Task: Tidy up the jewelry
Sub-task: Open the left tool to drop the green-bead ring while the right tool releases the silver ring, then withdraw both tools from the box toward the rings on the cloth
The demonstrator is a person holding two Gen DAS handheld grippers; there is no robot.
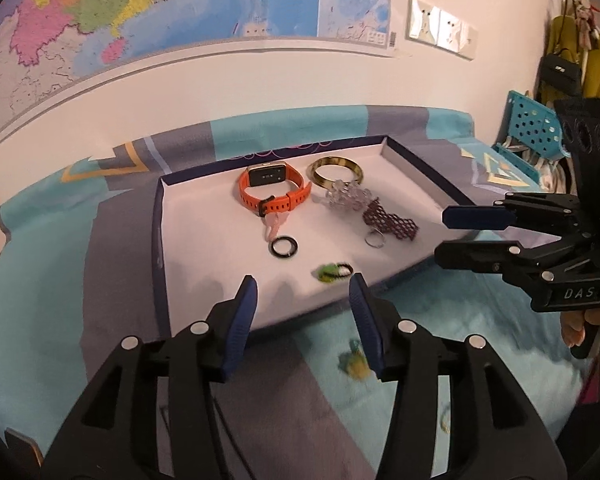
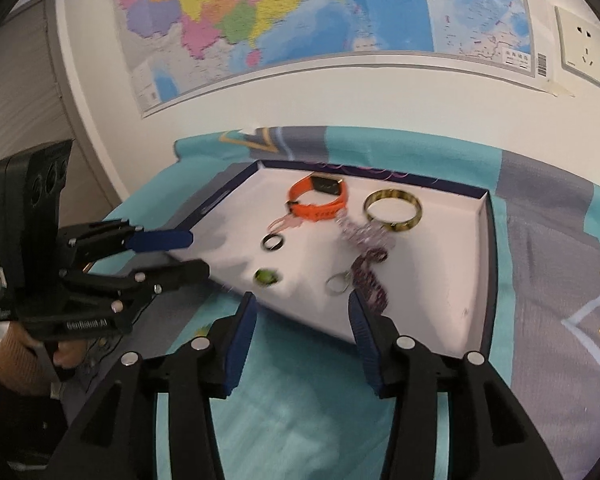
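Reading across the white-lined tray (image 1: 180,240) from its left side, the orange smartwatch (image 1: 274,192) stands near the back, with a black ring (image 1: 284,247) lying in front of it. To their right come the tortoiseshell bangle (image 1: 334,172), a clear beaded piece (image 1: 346,196) touching it, a dark purple beaded keychain (image 1: 388,222) with its silver split ring (image 1: 375,239), and a green-tagged ring (image 1: 334,271) near the front edge. Outside the tray, a small green-and-yellow trinket (image 1: 354,362) lies blurred on the patterned bedspread (image 1: 60,320), just beside the left gripper's right finger.

Both tools hold nothing: the left gripper (image 1: 303,312) is spread wide over the front edge, and the right gripper (image 2: 302,320) is equally wide.

Risks, as I judge them: the soft cloth may let the trinket sink or slide from a pinch, the chained pieces may drag neighbours when lifted, and the two tools sit close enough to collide.
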